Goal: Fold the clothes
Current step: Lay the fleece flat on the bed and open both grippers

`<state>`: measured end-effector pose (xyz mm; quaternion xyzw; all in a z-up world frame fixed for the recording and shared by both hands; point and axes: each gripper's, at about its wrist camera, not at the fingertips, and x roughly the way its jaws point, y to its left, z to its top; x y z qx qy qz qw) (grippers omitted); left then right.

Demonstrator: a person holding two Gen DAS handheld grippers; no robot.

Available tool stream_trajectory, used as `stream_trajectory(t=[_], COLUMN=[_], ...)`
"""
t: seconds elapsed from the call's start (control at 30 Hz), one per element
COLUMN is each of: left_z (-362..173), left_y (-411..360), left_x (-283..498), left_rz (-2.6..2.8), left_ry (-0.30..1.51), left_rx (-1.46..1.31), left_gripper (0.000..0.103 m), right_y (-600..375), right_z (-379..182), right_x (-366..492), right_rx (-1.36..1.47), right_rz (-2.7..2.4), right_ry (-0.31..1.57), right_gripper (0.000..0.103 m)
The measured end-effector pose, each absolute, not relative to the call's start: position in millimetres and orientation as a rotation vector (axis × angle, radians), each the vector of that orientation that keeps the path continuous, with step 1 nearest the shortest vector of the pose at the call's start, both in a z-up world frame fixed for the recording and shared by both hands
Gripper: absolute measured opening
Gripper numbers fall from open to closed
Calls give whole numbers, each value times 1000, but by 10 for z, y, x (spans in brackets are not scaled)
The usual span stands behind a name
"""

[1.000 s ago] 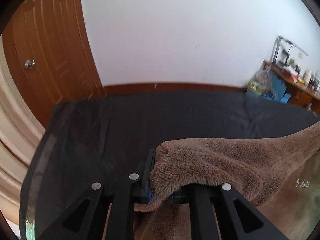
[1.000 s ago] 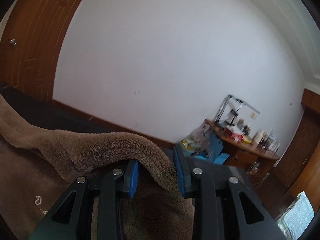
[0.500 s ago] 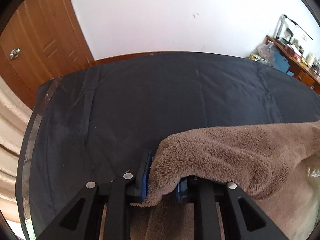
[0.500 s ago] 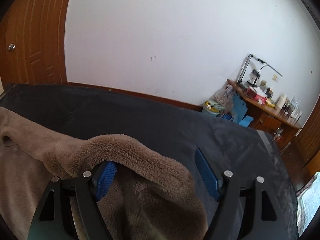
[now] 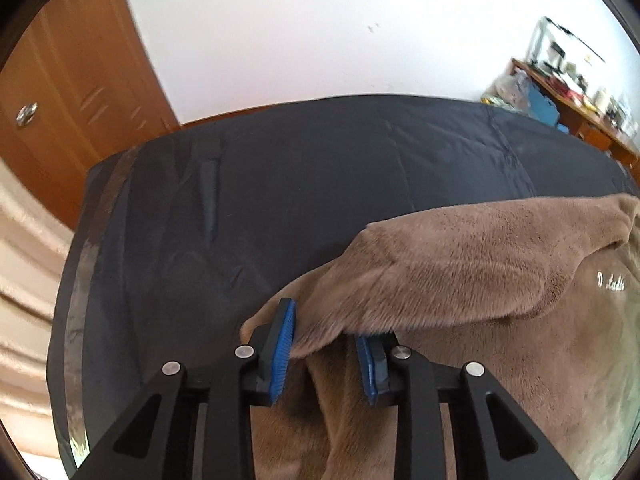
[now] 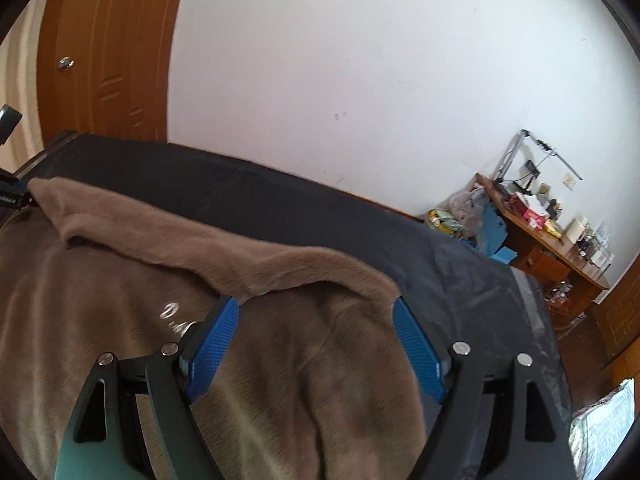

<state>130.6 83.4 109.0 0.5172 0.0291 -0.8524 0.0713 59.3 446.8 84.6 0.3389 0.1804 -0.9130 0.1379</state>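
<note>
White wall, a wooden door [image 5: 76, 92] and a cluttered desk [image 6: 548, 236] in the far corner make up the backdrop, and the work surface is a bed covered in a dark sheet [image 5: 320, 184].

So the brown fleece garment [image 5: 460, 272] is spread across the near side of the bed, with its top edge folded over into a thick roll that runs between the two tools. Left hand-held gripper [image 5: 326, 354]: jaws are opening, and the fleece corner is draped over the left pad, which no longer looks pinched onto it. Right hand-held gripper [image 6: 316, 344]: jaws opening too, already spread wide, with the fold's other corner lying loose across the gap, touching neither pad firmly as far as I can see.

My read is this is the let-go after laying a fold. To do it well, I'd free both corners evenly and back out low and straight so the pile doesn't snag a pad and drag the fold open.

Room-wise, there's plenty of bare sheet beyond both tools. Left of the left one the bed edge is close, and right of the right one it drops off too.
</note>
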Motion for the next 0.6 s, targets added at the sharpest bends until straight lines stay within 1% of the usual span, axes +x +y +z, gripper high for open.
stream_trajectory(t=[0.07,0.17,0.2,0.23,0.33,0.43,0.5,0.6], left_z=[1130,1243,1282,1316,1390,1286,1120,921], left_y=[750,621,653,706,995,1226,1390,1569], left_x=[1375,1543,1585,1643,1754,1758,1645,1427], left_rz=[-2544,-2544,-2568,-2601,-2661,-2713,-2703,-2668], left_ry=[138,291,306,294,143,78,77,76], left_rx=[1525,1476,1461,1452,1471,1588,1698,1784], left_gripper=[31,31,31,31,31,31,31,31], right_y=[4424,4387,4386,4382,4358,4284,4223,4118], right_z=[766,651,614,579,480,396,344,290], right_x=[581,545,525,500,396,258,162,3], right_rx=[1024,1087,1107,1126,1174,1220,1249,1284], right_rz=[-2605,-2559,-2548,-2538,-2521,-2485,-2458,-2404], right_ry=[529,522,512,505,494,486,484,480], right_gripper=[83,83,83,83,83,83,83,83])
